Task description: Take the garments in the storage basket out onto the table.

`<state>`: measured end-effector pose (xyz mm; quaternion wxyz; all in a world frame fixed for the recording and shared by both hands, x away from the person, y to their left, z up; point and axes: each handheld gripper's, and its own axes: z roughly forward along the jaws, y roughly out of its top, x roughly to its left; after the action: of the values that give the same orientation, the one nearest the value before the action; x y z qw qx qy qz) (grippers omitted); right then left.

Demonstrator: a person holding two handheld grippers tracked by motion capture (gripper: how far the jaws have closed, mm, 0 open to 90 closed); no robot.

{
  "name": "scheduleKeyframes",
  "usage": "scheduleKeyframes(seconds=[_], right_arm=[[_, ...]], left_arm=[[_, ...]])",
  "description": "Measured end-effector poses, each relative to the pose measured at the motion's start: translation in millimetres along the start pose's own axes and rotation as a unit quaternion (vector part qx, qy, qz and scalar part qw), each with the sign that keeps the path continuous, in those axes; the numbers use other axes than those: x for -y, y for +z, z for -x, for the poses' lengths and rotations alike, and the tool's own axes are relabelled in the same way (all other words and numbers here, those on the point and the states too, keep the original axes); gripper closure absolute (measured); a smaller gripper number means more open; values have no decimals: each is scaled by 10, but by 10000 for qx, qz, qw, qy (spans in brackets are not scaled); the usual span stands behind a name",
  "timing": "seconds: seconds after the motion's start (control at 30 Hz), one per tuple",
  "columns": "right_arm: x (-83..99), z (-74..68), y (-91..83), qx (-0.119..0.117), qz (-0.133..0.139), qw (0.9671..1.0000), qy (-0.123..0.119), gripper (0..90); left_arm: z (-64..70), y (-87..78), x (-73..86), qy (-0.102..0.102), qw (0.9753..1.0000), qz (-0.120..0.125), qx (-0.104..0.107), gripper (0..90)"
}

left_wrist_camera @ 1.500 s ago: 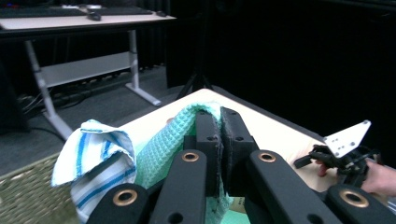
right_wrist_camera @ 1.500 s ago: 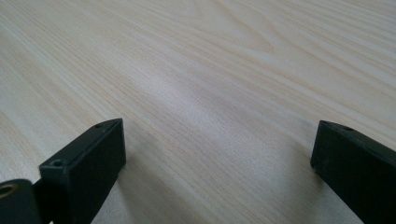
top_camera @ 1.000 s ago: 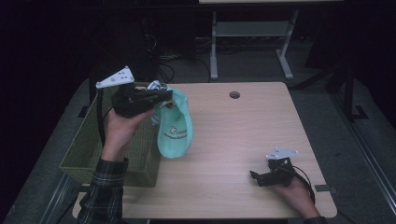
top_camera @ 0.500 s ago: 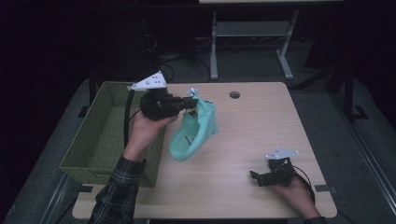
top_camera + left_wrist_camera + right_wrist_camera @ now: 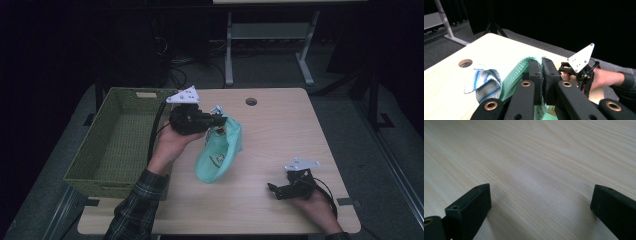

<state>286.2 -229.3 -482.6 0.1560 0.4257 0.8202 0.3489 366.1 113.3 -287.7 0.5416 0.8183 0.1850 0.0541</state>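
Green cloth (image 5: 218, 152) pinched in left tool (image 5: 216, 121), clamped tight, raised above counter (image 5: 280, 130) beside basket (image 5: 117, 142), forearm angled forward. Right tool (image 5: 274, 190) spread wide, empty, resting low near counter edge.

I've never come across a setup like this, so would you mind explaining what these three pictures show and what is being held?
No robot here: a person holds a two-jaw gripper in each hand. The high view looks down on a wooden table from above. The left gripper is lifted over the table, its jaws shut on a green cloth that hangs down from them; a white and blue striped cloth is bunched beside it. A woven basket stands at the table's left edge. The right gripper rests low near the table's front, jaws open. The other two pictures come from cameras riding on each gripper, looking along its black jaws; the right gripper view sees bare wood between them.
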Motion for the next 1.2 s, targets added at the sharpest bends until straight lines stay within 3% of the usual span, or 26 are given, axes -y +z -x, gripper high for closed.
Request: scheduleKeyframes(seconds=[0.37,0.53,0.67,0.8,0.97,1.13,1.2], right_arm=[[0,0,0,2,1,10000,0,26],[0,0,0,2,2,10000,-1,26],[0,0,0,3,-1,10000,-3,26],[0,1,0,4,-2,10000,-7,26],[0,1,0,5,-2,10000,-9,26],[0,1,0,5,-1,10000,-9,26],[0,1,0,5,-2,10000,-11,26]], left_arm=[[19,411,109,167,9989,-412,177,869],[37,547,198,129,9979,-576,250,868],[59,685,315,97,9962,-849,180,868],[90,809,463,123,9922,-1241,78,868],[95,919,595,116,9893,-1457,-10,867],[99,1007,682,88,9878,-1556,-3,867],[123,1096,748,111,9860,-1661,51,867]])
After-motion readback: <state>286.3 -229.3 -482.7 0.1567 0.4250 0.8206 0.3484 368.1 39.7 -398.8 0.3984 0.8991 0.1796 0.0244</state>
